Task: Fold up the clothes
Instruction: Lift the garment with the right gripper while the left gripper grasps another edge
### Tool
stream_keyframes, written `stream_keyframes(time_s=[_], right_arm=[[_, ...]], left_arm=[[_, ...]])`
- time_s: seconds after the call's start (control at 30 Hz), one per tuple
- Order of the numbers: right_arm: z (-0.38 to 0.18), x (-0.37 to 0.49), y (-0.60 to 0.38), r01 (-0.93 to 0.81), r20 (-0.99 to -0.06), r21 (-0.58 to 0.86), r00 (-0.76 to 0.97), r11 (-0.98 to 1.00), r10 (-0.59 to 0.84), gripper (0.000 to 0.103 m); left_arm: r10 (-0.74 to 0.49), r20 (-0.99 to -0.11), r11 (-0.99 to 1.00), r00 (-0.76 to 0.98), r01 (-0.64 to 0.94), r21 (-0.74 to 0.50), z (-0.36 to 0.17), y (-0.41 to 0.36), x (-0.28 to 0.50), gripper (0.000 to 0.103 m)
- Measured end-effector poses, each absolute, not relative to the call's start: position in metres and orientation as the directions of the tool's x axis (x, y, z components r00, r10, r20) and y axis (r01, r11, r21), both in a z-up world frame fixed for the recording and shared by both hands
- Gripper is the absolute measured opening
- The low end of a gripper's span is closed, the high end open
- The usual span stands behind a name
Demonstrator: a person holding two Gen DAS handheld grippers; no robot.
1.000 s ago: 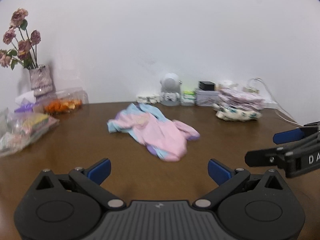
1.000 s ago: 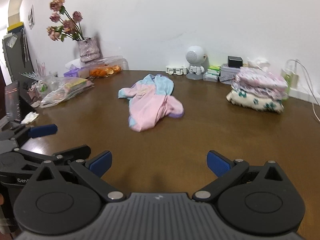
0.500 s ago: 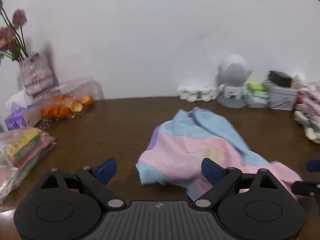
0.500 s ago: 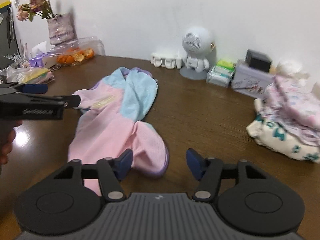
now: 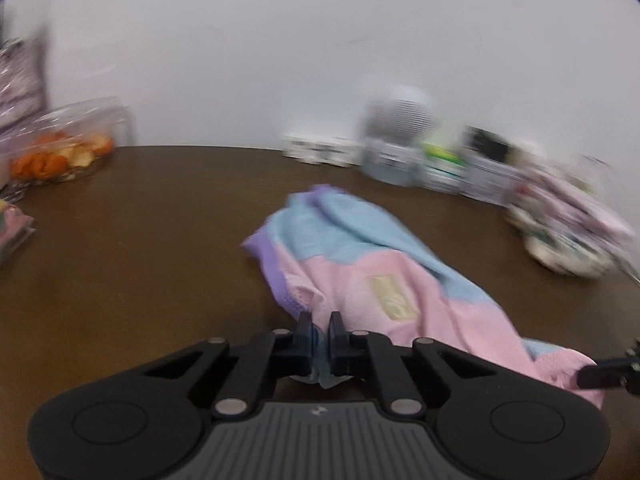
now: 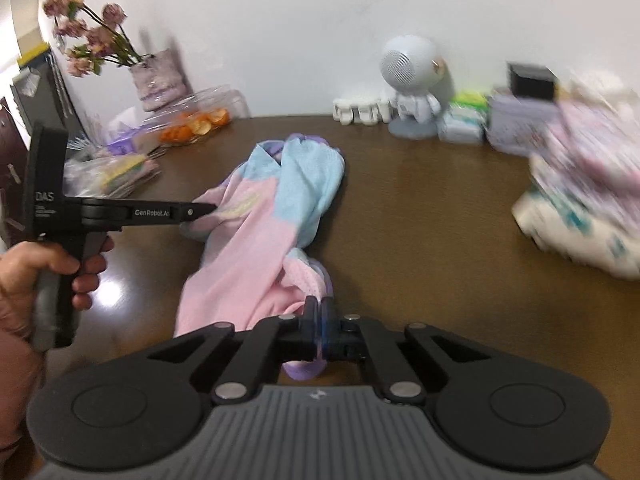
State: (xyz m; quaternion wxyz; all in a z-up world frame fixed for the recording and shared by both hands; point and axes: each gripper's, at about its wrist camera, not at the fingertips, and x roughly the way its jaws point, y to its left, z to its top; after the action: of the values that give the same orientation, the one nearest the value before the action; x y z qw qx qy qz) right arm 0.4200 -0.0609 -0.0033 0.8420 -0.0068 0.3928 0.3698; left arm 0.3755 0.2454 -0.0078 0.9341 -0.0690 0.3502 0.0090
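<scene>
A pink, light-blue and purple garment (image 5: pixel 372 272) (image 6: pixel 260 232) lies crumpled on the brown table (image 6: pixel 420 240). In the left wrist view my left gripper (image 5: pixel 320 322) is closing its jaws on the garment's near edge, with a fold of light-blue cloth pinched between the pads. It also appears from the side in the right wrist view, where the left gripper (image 6: pixel 200 212), held by a hand, bites the cloth's left edge. My right gripper (image 6: pixel 319 308) is closing on the purple-pink near end, cloth between its pads; the right gripper (image 5: pixel 600 368) shows at the frame edge.
A stack of folded patterned clothes (image 6: pixel 580 208) (image 5: pixel 568 232) sits at the right. Along the back wall stand a white robot-shaped speaker (image 6: pixel 412 92), small boxes, a vase of dried flowers (image 6: pixel 160 80) and a clear box of oranges (image 6: pixel 192 124). Plastic bags lie at the left.
Both grippers moved forward and down to the garment, and their jaws went from wide open to closed on its cloth. The garment's near edges are now pinched.
</scene>
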Motion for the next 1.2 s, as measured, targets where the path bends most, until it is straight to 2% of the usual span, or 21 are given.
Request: stream_keyframes(time_s=[0.17, 0.2, 0.27, 0.3, 0.33, 0.47, 0.57, 0.67, 0.77, 0.8, 0.9, 0.97, 1.03, 1.2], right_arm=[[-0.001, 0.342, -0.127, -0.623, -0.774, 0.223, 0.354, 0.75, 0.524, 0.002], [0.0, 0.328, -0.137, -0.616, -0.801, 0.189, 0.354, 0.765, 0.483, 0.007], [0.012, 0.303, -0.15, -0.605, -0.82, 0.094, 0.403, 0.79, 0.406, 0.024], [0.022, 0.293, -0.151, -0.609, -0.807, 0.056, 0.44, 0.792, 0.395, 0.049], [0.034, 0.284, -0.148, -0.622, -0.783, 0.035, 0.47, 0.782, 0.409, 0.063], [0.069, 0.264, -0.098, -0.736, -0.706, 0.063, 0.444, 0.674, 0.552, 0.065], [0.068, 0.261, -0.037, -0.814, -0.726, 0.08, 0.349, 0.576, 0.593, 0.064], [0.053, 0.267, 0.022, -0.839, -0.786, 0.057, 0.297, 0.541, 0.542, 0.052], [0.034, 0.28, 0.055, -0.829, -0.852, 0.02, 0.278, 0.56, 0.443, 0.018], [0.032, 0.281, 0.056, -0.825, -0.858, 0.024, 0.273, 0.564, 0.435, 0.001], [0.038, 0.28, 0.048, -0.815, -0.849, 0.064, 0.259, 0.576, 0.461, 0.001], [0.063, 0.279, 0.03, -0.797, -0.797, 0.123, 0.276, 0.592, 0.538, 0.001], [0.093, 0.278, 0.004, -0.776, -0.733, 0.158, 0.322, 0.611, 0.599, 0.001], [0.144, 0.262, -0.069, -0.742, -0.635, 0.207, 0.394, 0.637, 0.664, 0.001]], left_arm=[[-0.218, -0.653, 0.976, 0.725, 0.165, -0.142, 0.006, 0.182, 0.267, 0.006], [-0.247, -0.656, 0.969, 0.713, 0.201, -0.147, 0.005, 0.167, 0.246, 0.006], [-0.304, -0.654, 0.952, 0.692, 0.249, -0.179, 0.003, 0.144, 0.208, 0.006], [-0.328, -0.65, 0.944, 0.686, 0.264, -0.198, 0.001, 0.135, 0.192, 0.006], [-0.348, -0.644, 0.937, 0.681, 0.277, -0.214, 0.0, 0.126, 0.176, 0.006], [-0.354, -0.611, 0.935, 0.708, 0.265, -0.235, 0.001, 0.11, 0.141, 0.007], [-0.328, -0.596, 0.944, 0.733, 0.231, -0.236, 0.005, 0.108, 0.13, 0.008], [-0.303, -0.593, 0.952, 0.746, 0.204, -0.23, 0.008, 0.11, 0.125, 0.008], [-0.292, -0.6, 0.955, 0.745, 0.19, -0.228, 0.008, 0.113, 0.12, 0.008], [-0.289, -0.604, 0.956, 0.743, 0.187, -0.228, 0.007, 0.114, 0.119, 0.008], [-0.276, -0.607, 0.959, 0.745, 0.167, -0.231, 0.007, 0.12, 0.119, 0.021], [-0.266, -0.599, 0.959, 0.755, 0.144, -0.243, 0.009, 0.127, 0.118, 0.049], [-0.256, -0.587, 0.961, 0.768, 0.135, -0.241, 0.014, 0.131, 0.118, 0.054], [-0.247, -0.568, 0.964, 0.785, 0.137, -0.23, 0.021, 0.132, 0.119, 0.055]])
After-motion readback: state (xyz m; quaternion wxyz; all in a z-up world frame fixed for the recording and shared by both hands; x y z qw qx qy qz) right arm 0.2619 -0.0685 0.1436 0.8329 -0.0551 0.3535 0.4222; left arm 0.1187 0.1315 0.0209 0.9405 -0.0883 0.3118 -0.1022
